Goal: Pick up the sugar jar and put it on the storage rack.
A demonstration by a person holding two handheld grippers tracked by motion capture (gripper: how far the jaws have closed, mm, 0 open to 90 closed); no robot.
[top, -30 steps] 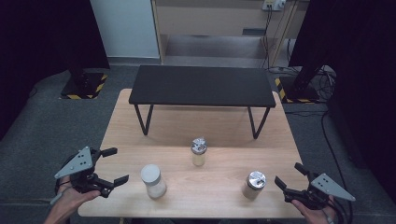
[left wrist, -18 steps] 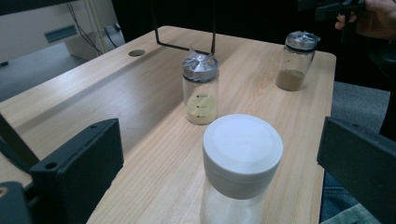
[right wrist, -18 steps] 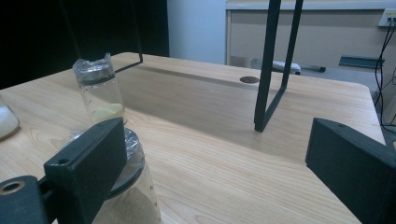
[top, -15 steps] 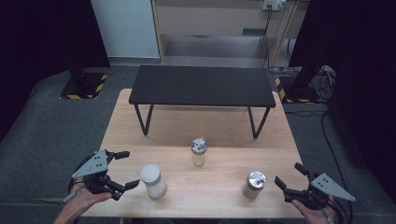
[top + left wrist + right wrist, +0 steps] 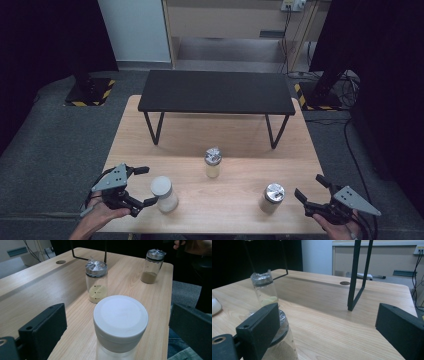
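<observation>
Item: white-lidded jar (image 5: 163,193), lower left of the high view, upright on the tabletop (image 5: 235,140), holding pale powder. Probably light; smooth rigid wall, likely slippery; best taken around the body below the lid.
Left gripper (image 5: 142,186): jaws released, straddling the jar, no contact visible.
Right gripper (image 5: 310,187): jaws released, just beside the foil-capped jar (image 5: 272,198), lower right.
Also: third jar (image 5: 213,162), centre.
</observation>
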